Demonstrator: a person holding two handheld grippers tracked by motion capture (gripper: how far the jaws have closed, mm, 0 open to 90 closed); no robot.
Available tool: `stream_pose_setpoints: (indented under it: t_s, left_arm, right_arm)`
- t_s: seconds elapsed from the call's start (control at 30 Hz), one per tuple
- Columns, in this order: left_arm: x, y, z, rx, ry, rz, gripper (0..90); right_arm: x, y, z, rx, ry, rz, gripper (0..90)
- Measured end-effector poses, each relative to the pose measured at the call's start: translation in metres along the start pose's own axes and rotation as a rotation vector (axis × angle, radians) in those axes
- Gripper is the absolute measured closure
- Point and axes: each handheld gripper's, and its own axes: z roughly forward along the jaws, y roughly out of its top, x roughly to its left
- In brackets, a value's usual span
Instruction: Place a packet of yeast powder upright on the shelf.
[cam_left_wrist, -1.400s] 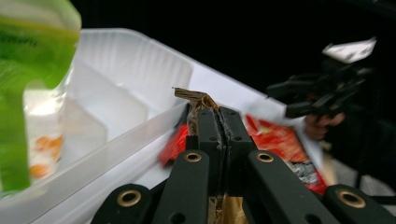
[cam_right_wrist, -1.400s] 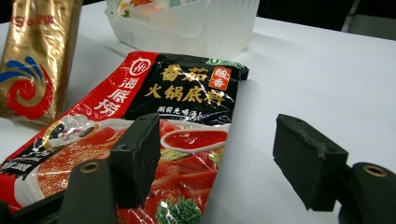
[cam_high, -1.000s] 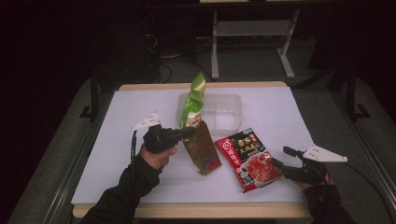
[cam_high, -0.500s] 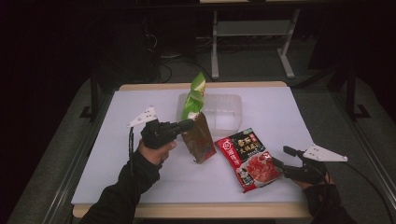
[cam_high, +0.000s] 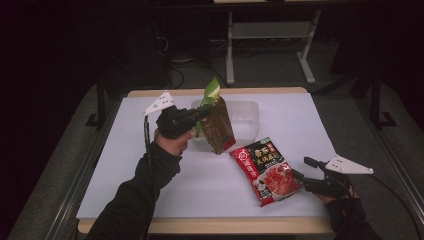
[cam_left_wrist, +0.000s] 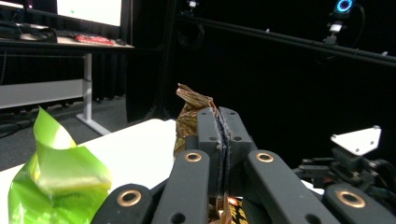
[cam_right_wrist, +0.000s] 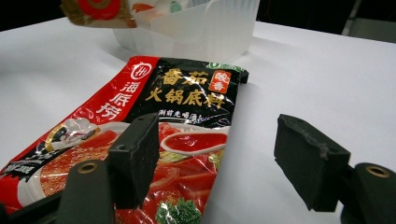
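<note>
Packets and a clear tub share the white table (cam_high: 310, 125) in front of us. We see the left gripper (cam_high: 202, 112) raised over the middle of the table, its jaws pressed together on the top edge of a brown foil packet (cam_high: 217, 127), which hangs from them tilted, its lower corner just above or touching the table; we cannot tell which. In the left gripper view the jaws meet with no gap, and the crimped brown seal (cam_left_wrist: 191, 100) sticks up just beyond them. A green packet (cam_high: 210, 95) stands just behind the brown one, at the left end of the clear plastic container (cam_high: 245, 120); in the left gripper view its green top (cam_left_wrist: 56, 172) shows low on the left. The right gripper (cam_high: 300, 177) lies low near the table's front right, held in a gloved hand (cam_high: 345, 200). Its jaws stand wide apart. A red and black sauce pouch (cam_high: 265, 170) lies flat on the table between the two grippers, its near right edge just beside the right gripper's tips. In the right gripper view the pouch (cam_right_wrist: 154, 140) lies under and behind the left-hand jaw, while the other jaw stands over bare table; we cannot tell whether either jaw touches the pouch. The container's wall (cam_right_wrist: 210, 32) rises beyond the pouch's far end.
</note>
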Motion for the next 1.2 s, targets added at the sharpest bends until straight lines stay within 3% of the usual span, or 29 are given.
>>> stream_pose_setpoints:
  t_s: [0.17, 0.33, 0.57, 0.63, 0.7, 0.8, 0.87, 0.97, 1.03, 1.2]
  left_arm:
    - [0.006, 0.009, 0.016, 0.009, 0.041, 0.004, 88.7]
    - [0.012, 0.017, 0.025, 0.016, 0.11, 0.013, 88.7]
    - [0.011, 0.018, 0.036, 0.054, 0.246, 0.049, 88.7]
    - [0.009, 0.017, 0.042, 0.065, 0.293, 0.083, 88.7]
    - [0.011, 0.014, 0.049, 0.061, 0.284, 0.053, 88.6]
    - [0.012, 0.011, 0.062, 0.067, 0.298, 0.047, 88.6]
    - [0.012, 0.009, 0.072, 0.079, 0.334, 0.073, 88.6]
    - [0.015, 0.003, 0.082, 0.08, 0.345, 0.075, 88.5]
    - [0.017, -0.005, 0.086, 0.066, 0.32, 0.064, 88.4]
    - [0.02, -0.023, 0.088, 0.089, 0.307, 0.059, 88.1]
  right_arm:
    - [0.001, 0.0, 0.0, 0.003, 0.001, -0.003, 30.5]
    - [0.001, -0.001, 0.0, 0.002, 0.004, -0.001, 30.4]
    - [0.001, -0.001, 0.0, 0.003, 0.005, -0.003, 30.1]
    - [0.001, -0.001, 0.0, 0.003, 0.005, -0.003, 30.0]
    - [0.001, -0.001, 0.0, 0.004, 0.005, -0.004, 30.0]
    - [0.001, -0.001, 0.0, 0.005, 0.007, -0.004, 30.1]
    - [0.001, -0.001, 0.0, 0.003, 0.006, -0.002, 30.0]
    - [0.001, -0.001, 0.0, 0.003, 0.007, -0.005, 30.0]
    - [0.001, -0.001, -0.001, 0.0, 0.01, -0.006, 30.1]
    - [0.001, -0.001, -0.001, -0.004, 0.014, -0.008, 30.0]
